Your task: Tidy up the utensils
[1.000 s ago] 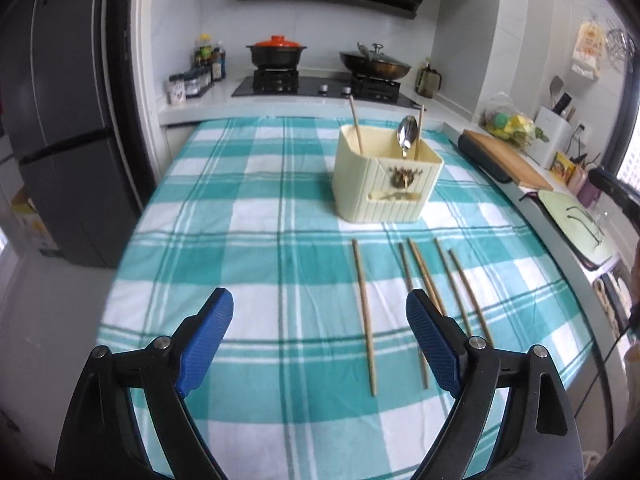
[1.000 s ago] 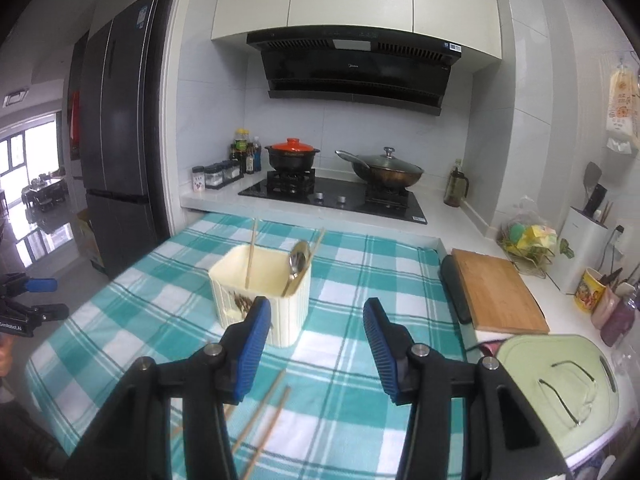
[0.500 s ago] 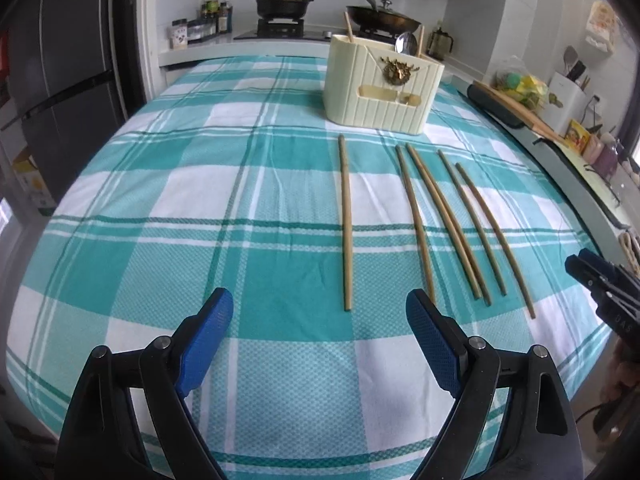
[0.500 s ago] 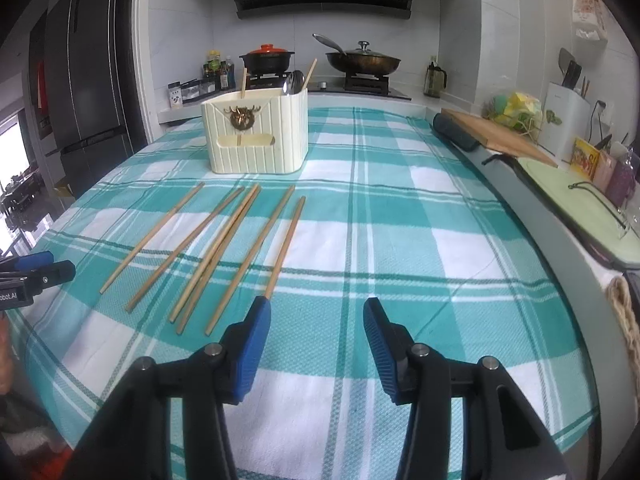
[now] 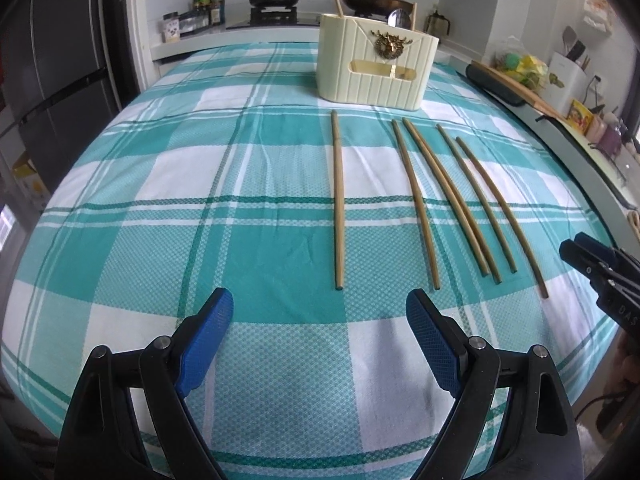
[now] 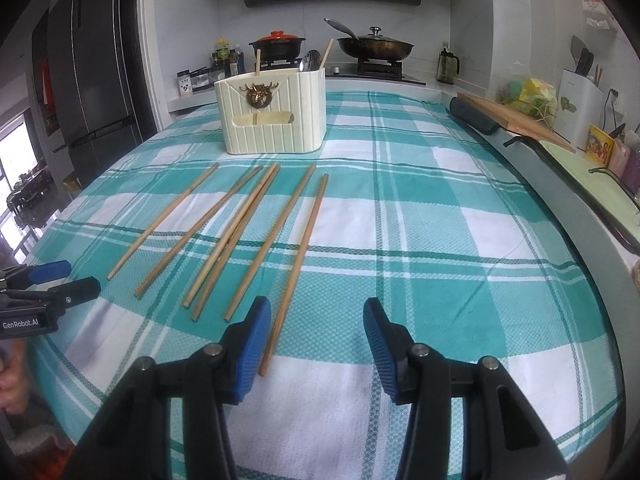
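Several wooden chopsticks (image 5: 452, 196) (image 6: 236, 232) lie side by side on the teal-and-white checked tablecloth (image 5: 200, 200) (image 6: 440, 220). Behind them stands a cream utensil holder (image 5: 374, 66) (image 6: 274, 114) with a spoon and two chopsticks sticking out of it. My left gripper (image 5: 318, 334) hovers open just short of the near ends of the leftmost chopsticks, nothing between its fingers. My right gripper (image 6: 318, 334) is open low over the cloth; the rightmost chopstick's (image 6: 298, 260) near end lies by its left pad. Each gripper shows at the edge of the other's view.
A stove with a red-lidded pot (image 6: 278, 42) and a wok (image 6: 374, 46) sits behind the table. A wooden cutting board (image 6: 516, 120) and a dish rack line the counter on the right. A dark fridge (image 6: 92, 80) stands at the left.
Both grippers have come down from high above the table to just over the cloth, near the chopsticks' near ends. Their jaws have stayed as they were.
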A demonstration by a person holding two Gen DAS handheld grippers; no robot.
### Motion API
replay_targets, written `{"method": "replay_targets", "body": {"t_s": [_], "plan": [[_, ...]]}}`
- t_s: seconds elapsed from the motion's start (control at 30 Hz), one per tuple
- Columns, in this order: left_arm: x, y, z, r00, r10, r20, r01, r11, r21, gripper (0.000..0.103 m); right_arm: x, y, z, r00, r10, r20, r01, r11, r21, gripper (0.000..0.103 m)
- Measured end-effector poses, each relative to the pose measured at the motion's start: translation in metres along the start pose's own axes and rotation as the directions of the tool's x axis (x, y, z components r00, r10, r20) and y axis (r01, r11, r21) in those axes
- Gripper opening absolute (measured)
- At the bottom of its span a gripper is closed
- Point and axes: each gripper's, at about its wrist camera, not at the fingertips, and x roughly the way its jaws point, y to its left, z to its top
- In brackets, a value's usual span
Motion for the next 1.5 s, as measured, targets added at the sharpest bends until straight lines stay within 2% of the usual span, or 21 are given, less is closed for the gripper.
{"method": "replay_targets", "body": {"t_s": [0.33,0.67,0.77,0.93,1.0,1.03,1.1,1.13,1.17,1.27,1.5], "plan": [[0.001,0.002,0.003,1.000,-0.004,0.001,0.004,1.000,-0.010,0.089,0.006,0.003,0.003,1.000,0.017,-0.017,-0.017,1.000,-0.001,0.049],[0.025,0.002,0.050,1.000,-0.011,-0.014,0.012,1.000,0.017,0.089,0.020,0.006,0.019,0.999,0.026,-0.037,-0.026,1.000,-0.017,0.047],[0.039,-0.002,0.060,1.000,0.011,-0.022,-0.011,0.999,0.037,0.085,0.028,0.006,0.025,0.998,0.034,-0.049,-0.035,0.999,-0.011,0.046],[0.061,-0.010,0.066,0.997,0.055,-0.060,-0.050,0.995,0.082,0.074,0.048,0.016,0.033,0.995,0.038,-0.092,-0.043,0.998,-0.051,0.034],[0.066,-0.012,0.064,0.995,0.069,-0.074,-0.061,0.993,0.098,0.063,0.058,0.020,0.033,0.993,0.025,-0.118,-0.034,0.997,-0.073,0.029],[0.069,-0.013,0.063,0.994,0.069,-0.088,-0.060,0.993,0.103,0.050,0.063,0.021,0.033,0.991,0.020,-0.130,-0.031,0.996,-0.081,0.028],[0.068,-0.012,0.062,0.995,0.056,-0.078,-0.049,0.995,0.090,0.031,0.070,0.021,0.031,0.988,0.015,-0.152,-0.028,0.996,-0.086,0.024],[0.068,-0.012,0.062,0.996,0.057,-0.075,-0.050,0.995,0.088,0.015,0.070,0.021,0.029,0.990,0.012,-0.144,-0.025,0.996,-0.089,0.023],[0.068,-0.012,0.062,0.996,0.054,-0.077,-0.048,0.995,0.082,0.006,0.070,0.021,0.028,0.991,0.004,-0.137,-0.018,0.995,-0.098,0.021],[0.066,-0.008,0.059,0.996,0.049,-0.072,-0.047,0.998,0.034,0.005,0.069,0.017,0.027,0.992,-0.017,-0.127,0.004,0.995,-0.101,0.008],[0.048,0.001,0.038,0.995,0.085,-0.059,-0.088,0.995,-0.049,0.005,0.059,-0.006,0.019,0.991,-0.071,-0.117,0.066,0.997,-0.050,0.007]]}}
